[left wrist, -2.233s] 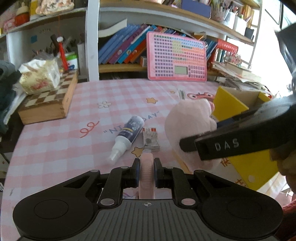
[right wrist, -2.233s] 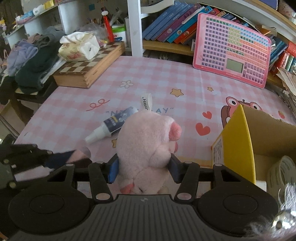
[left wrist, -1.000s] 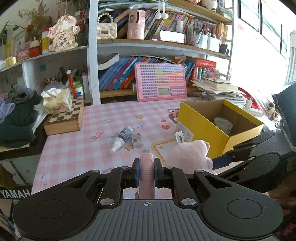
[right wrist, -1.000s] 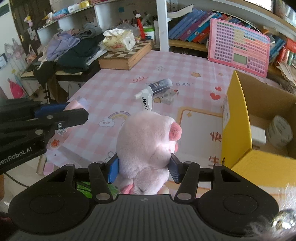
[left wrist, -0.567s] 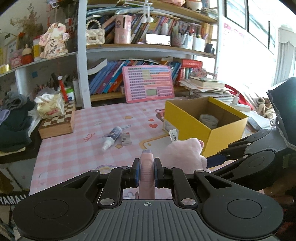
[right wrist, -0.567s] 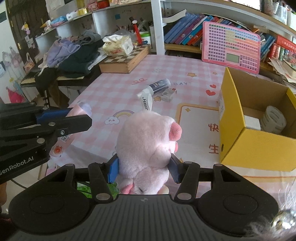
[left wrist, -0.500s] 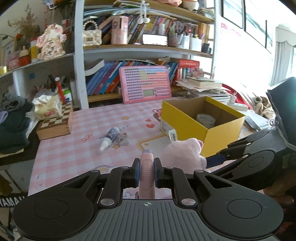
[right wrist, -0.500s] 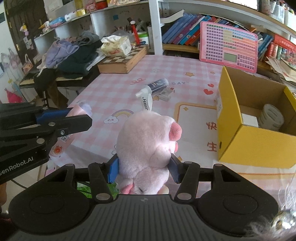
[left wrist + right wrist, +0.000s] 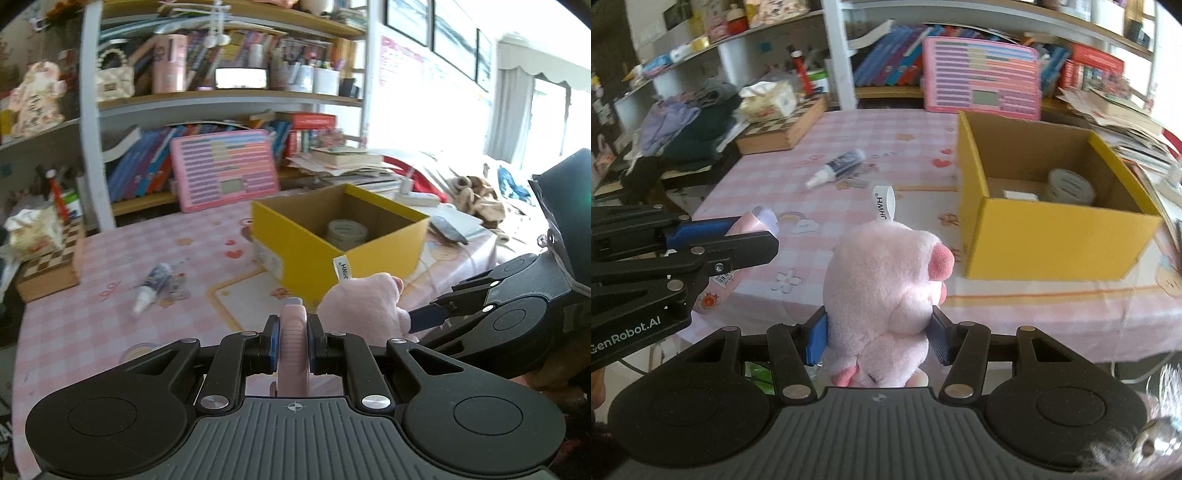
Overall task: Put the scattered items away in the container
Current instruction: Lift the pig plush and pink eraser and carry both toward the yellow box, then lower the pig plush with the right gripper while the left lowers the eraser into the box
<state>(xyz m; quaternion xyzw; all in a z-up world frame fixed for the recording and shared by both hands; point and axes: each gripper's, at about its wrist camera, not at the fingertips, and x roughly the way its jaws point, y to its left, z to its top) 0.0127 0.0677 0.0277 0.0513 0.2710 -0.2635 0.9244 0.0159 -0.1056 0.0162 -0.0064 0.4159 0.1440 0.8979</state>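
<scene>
My left gripper (image 9: pixel 291 345) is shut on a slim pink tube (image 9: pixel 291 343), which also shows as the pink tube (image 9: pixel 753 221) in the right wrist view at the left. My right gripper (image 9: pixel 879 336) is shut on a pink plush pig (image 9: pixel 886 291) with a white tag; the plush pig (image 9: pixel 364 306) sits right of the tube in the left wrist view. Both are held off the near edge of the table. The open yellow box (image 9: pixel 1049 236) stands ahead to the right, with a tape roll (image 9: pixel 1069 184) and a small white block inside. A spray bottle (image 9: pixel 838 166) lies on the tablecloth.
A small packet (image 9: pixel 177 286) lies beside the spray bottle (image 9: pixel 153 286). A wooden chessboard box (image 9: pixel 783 125) with a tissue pack sits at the back left, a pink toy keyboard (image 9: pixel 982 85) leans on the bookshelf, and papers pile behind the yellow box (image 9: pixel 332 251). Clothes heap at the far left.
Both grippers have drawn back from the table with their loads and swung round, so the yellow box now lies more ahead and its inside shows. Both grips are unchanged.
</scene>
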